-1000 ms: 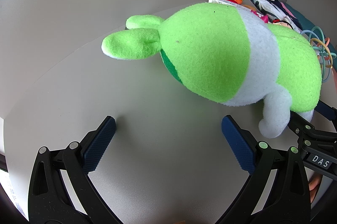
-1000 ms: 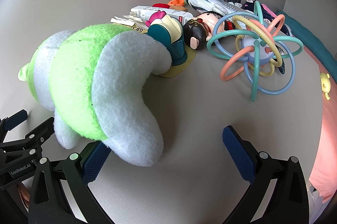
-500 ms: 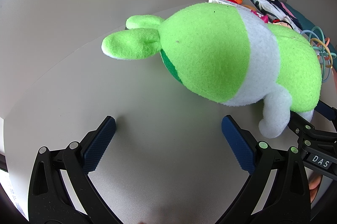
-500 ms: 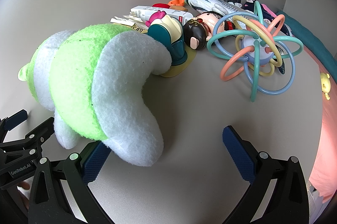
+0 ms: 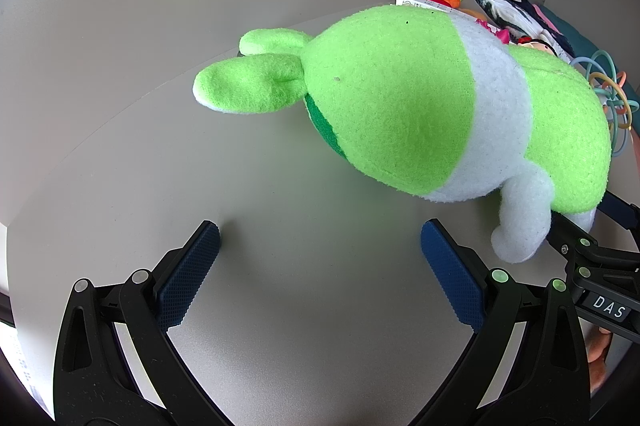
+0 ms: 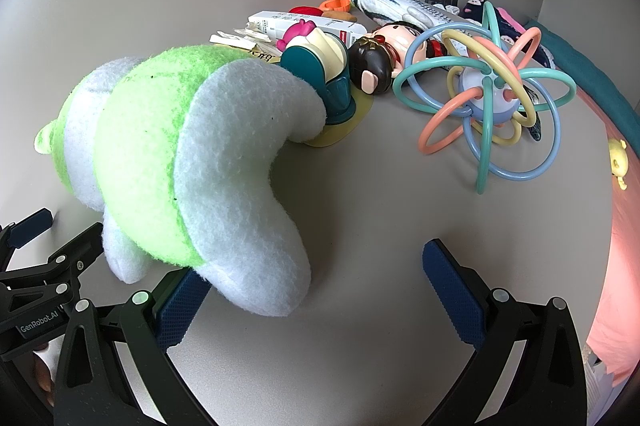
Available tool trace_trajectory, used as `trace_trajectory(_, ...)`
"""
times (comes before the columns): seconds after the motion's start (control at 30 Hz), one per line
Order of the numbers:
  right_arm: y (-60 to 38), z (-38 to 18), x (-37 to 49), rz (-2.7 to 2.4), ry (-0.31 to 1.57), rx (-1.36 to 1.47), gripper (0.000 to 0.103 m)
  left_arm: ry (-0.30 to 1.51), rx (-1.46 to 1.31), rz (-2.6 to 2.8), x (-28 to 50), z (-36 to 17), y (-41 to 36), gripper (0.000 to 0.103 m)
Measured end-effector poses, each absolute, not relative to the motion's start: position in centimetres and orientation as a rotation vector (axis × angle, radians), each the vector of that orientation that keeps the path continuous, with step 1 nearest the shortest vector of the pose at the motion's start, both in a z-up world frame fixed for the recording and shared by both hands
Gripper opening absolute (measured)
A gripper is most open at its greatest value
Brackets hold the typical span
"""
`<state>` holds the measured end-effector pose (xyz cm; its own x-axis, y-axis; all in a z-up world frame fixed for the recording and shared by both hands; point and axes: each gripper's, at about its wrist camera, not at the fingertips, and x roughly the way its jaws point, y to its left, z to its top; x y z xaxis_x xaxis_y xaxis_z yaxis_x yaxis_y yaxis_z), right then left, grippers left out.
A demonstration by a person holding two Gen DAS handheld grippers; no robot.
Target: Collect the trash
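Both jaws wide apart, nothing gripped; best skirting the green plush (image 6: 168, 162) toward paper scraps (image 6: 236, 40) behind.

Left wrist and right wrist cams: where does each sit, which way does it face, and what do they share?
Left wrist: on the left gripper, low over the table, facing the plush from its head end; its own open fingers show, with the right gripper at the right edge.
Right wrist: on the right gripper, facing the plush from its rear, the ring toy and doll beyond; the left gripper shows lower left.
Shared: plush, ring toy, table, and each other's gripper.
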<state>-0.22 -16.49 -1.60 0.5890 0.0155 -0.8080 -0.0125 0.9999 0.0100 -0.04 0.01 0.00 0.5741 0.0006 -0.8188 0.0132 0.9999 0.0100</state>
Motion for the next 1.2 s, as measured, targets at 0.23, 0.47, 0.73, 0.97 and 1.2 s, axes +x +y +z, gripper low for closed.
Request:
trace_trajectory(0.23,-17.5,-1.0,-1.4,0.088,0.955,0.020,0.101,0.962,-0.070,-0.035,-2.5,1.3,0.3,0.097)
trace_trajectory(0.47,-20.1,3.6,-4.3,0.137,0.870,-0.004,0.101,0.956,-0.137,-0.028,-3.1,5.1,-1.7,0.097)
trace_trajectory(0.73,-25.0,8.8,-3.2,0.089,0.793,-0.005,0.095,1.032,-0.295,0.070,0.7,5.4,-5.5,0.097)
trace_trajectory(0.97,-28.0,10.6,-0.1,0.078,0.774,-0.006,0.095,1.043,-0.451,0.157,3.4,5.1,-5.8,0.097)
trace_trajectory(1.2,-29.2,11.2,6.0,0.098,0.803,0.006,0.095,1.034,-0.594,0.110,5.4,4.0,-5.2,0.097)
